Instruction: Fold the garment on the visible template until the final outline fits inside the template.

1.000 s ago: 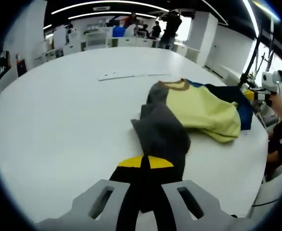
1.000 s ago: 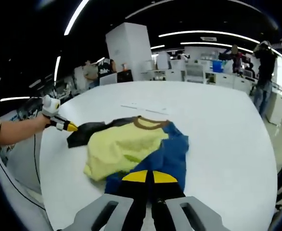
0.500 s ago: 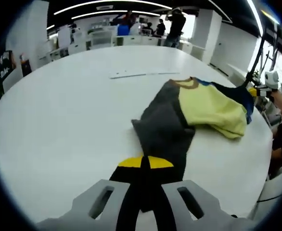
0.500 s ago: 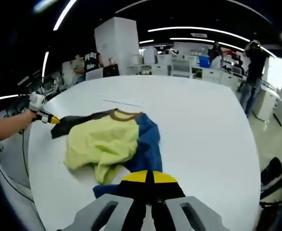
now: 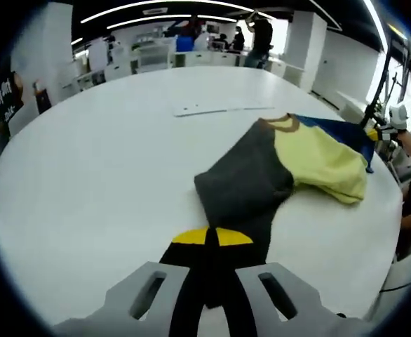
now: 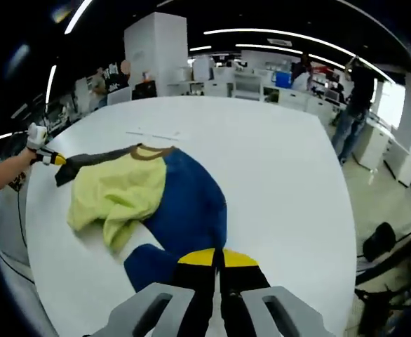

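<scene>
Stretched wider than a second ago, the garment (image 5: 290, 165) now lies more spread across the white desk (image 5: 93, 175), its grey sleeve pulled out toward the left tool (image 5: 212, 242) and its blue sleeve drawn toward the right tool (image 6: 216, 263); the bunched folds of the yellow body have partly opened

Left gripper view: the left tool's two jaws are together, clamped on the end of the grey sleeve, which runs from the yellow-marked tips up into the grey shoulder panel. Beyond it sit the yellow body and the brown collar (image 5: 281, 124), with a strip of blue at the far edge. Over by the desk's right rim the other tool shows small in a person's hand (image 5: 396, 121), at the blue sleeve's tip

Right gripper view: the right tool's jaws are likewise closed, pinching the blue sleeve, whose broad blue panel spreads up the desk to the brown collar. The yellow body lies crumpled to the left of it, and a dark sleeve reaches on to the left tool held by a hand at the desk's left edge

A thin pale strip, possibly the template (image 5: 223, 109), lies flat on the desk just beyond the collar, apart from the cloth. People stand among white furniture in the background
</scene>
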{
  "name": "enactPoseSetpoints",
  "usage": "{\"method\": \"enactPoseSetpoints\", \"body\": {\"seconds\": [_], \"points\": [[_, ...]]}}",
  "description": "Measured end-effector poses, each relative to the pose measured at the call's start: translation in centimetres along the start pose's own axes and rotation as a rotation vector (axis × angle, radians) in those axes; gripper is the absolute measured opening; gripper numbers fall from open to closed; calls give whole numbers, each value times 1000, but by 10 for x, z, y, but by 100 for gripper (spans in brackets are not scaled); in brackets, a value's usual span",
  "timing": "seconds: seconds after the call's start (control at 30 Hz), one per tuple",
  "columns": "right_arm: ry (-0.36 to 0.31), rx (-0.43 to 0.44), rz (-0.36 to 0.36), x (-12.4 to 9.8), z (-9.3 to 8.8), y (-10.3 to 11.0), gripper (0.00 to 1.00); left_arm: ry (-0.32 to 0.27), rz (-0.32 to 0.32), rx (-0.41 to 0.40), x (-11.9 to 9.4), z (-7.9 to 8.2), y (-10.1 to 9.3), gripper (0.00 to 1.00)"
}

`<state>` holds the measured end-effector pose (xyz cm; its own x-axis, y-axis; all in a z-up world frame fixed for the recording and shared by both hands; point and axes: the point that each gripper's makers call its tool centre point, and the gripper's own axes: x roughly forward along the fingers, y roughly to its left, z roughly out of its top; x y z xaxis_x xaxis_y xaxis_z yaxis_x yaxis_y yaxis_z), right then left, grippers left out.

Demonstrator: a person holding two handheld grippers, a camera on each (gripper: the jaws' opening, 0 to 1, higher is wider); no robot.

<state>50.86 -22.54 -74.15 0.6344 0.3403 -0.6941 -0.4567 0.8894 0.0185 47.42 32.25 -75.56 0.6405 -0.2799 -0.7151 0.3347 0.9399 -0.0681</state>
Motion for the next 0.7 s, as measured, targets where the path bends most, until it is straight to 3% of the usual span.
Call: {"method": "enactPoseSetpoints", "body": {"seconds": [0.7], "points": [[104, -12, -47, 4, -28, -28, 0, 40, 54, 29, 7, 8, 30, 0]]}}
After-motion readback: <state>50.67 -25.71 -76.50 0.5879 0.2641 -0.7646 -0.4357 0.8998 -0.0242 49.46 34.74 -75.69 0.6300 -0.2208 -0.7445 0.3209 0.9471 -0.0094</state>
